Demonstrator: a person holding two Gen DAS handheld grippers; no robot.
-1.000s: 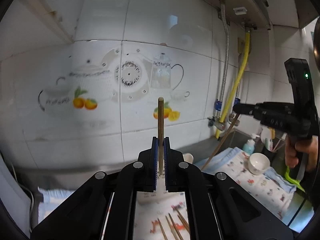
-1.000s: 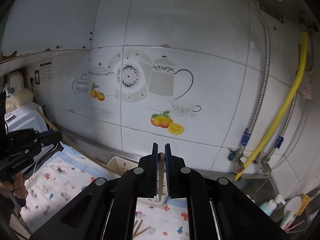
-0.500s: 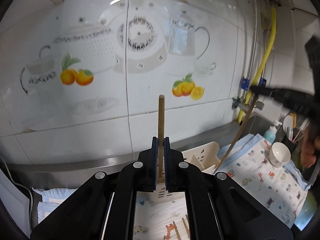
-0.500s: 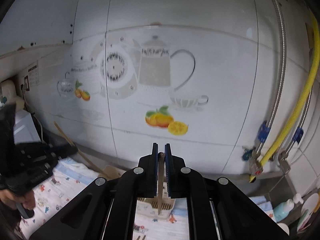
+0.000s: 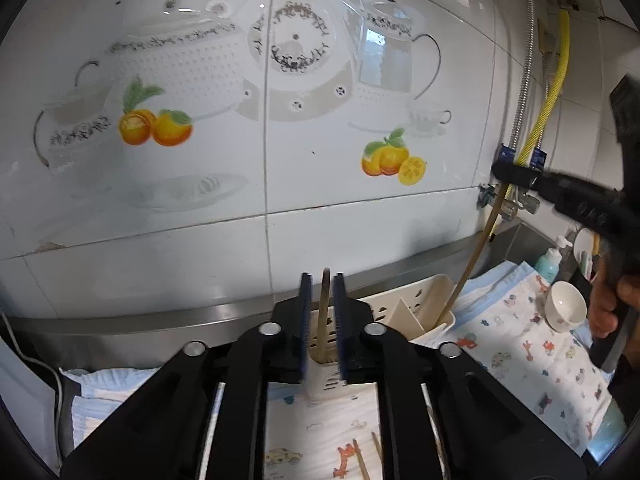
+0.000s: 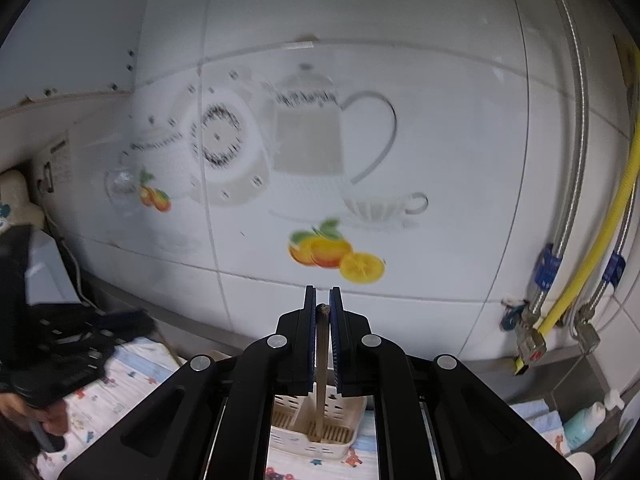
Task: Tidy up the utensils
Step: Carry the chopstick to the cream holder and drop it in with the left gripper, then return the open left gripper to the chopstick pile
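A cream slotted utensil holder [image 5: 404, 312] stands on the patterned cloth against the tiled wall; it also shows in the right wrist view [image 6: 320, 428]. My left gripper [image 5: 322, 292] has its jaws apart, and a wooden chopstick [image 5: 324, 312] stands loose between them with its lower end in the holder. My right gripper [image 6: 322, 308] is shut on a second chopstick [image 6: 321, 376] whose tip reaches down into the holder. That chopstick [image 5: 472, 264] also shows from the left wrist view, slanting into the holder's right end.
Loose chopsticks [image 5: 360, 460] lie on the cloth [image 5: 532, 364] below the left gripper. A white bowl [image 5: 566, 310] and a teal bottle [image 5: 550, 262] stand at the right. Steel and yellow hoses [image 6: 592, 256] run down the wall on the right.
Both grippers moved down and closer to the holder. The left jaws opened and its chopstick slid down into the holder. The right chopstick's tip now reaches into the holder.
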